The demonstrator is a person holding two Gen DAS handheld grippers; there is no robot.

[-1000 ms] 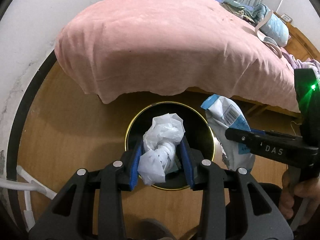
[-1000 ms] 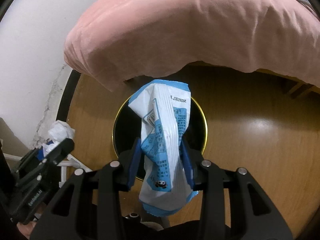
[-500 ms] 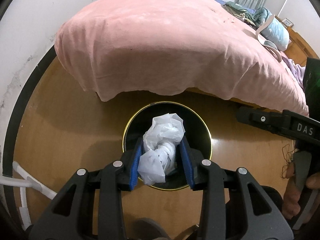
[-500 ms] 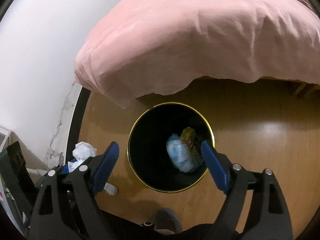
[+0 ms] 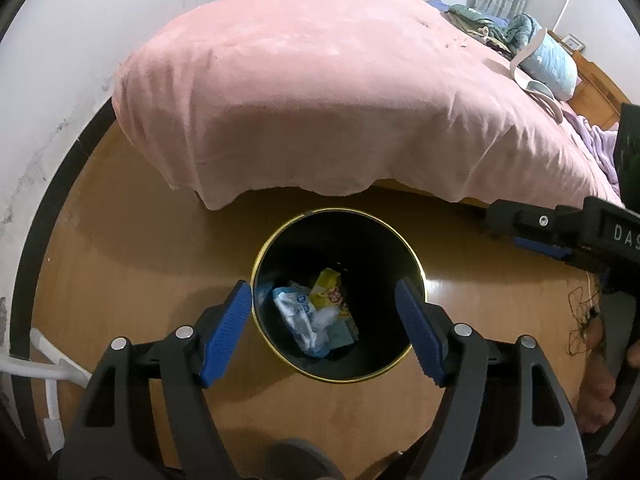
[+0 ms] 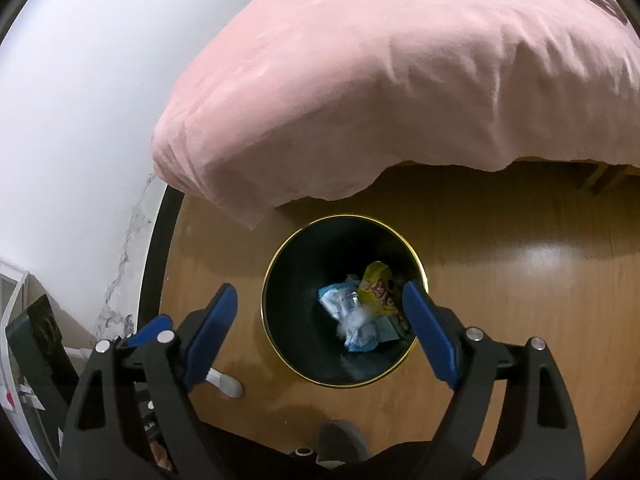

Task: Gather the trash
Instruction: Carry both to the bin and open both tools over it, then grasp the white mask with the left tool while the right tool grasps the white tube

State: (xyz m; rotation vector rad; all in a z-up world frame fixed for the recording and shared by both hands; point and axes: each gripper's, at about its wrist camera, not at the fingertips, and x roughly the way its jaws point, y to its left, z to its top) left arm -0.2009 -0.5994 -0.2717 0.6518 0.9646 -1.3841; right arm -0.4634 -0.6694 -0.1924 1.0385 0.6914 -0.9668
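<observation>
Both grippers hang over a round black bin (image 5: 280, 344) with a thin gold rim, standing on a wooden floor (image 5: 132, 264) just off the corner of a bed under a pink blanket (image 5: 320, 92). The left gripper (image 5: 324, 334), whose jaws have just been opening, stands spread wide with nothing between its blue pads (image 5: 226, 334); the bin's mouth lies directly below and ahead of them. The right gripper (image 6: 320, 332) is likewise spread and empty, its jaws having just been opening, the bin below it and slightly toward its right finger. At the bottom of the bin lies the trash: a crumpled blue-and-white wrapper (image 5: 298, 316) with white plastic bunched against it, and a yellow snack packet (image 5: 330, 290) touching it on the far side. In the left wrist view the right gripper shows at the right edge, held by a hand (image 5: 600, 384).
</observation>
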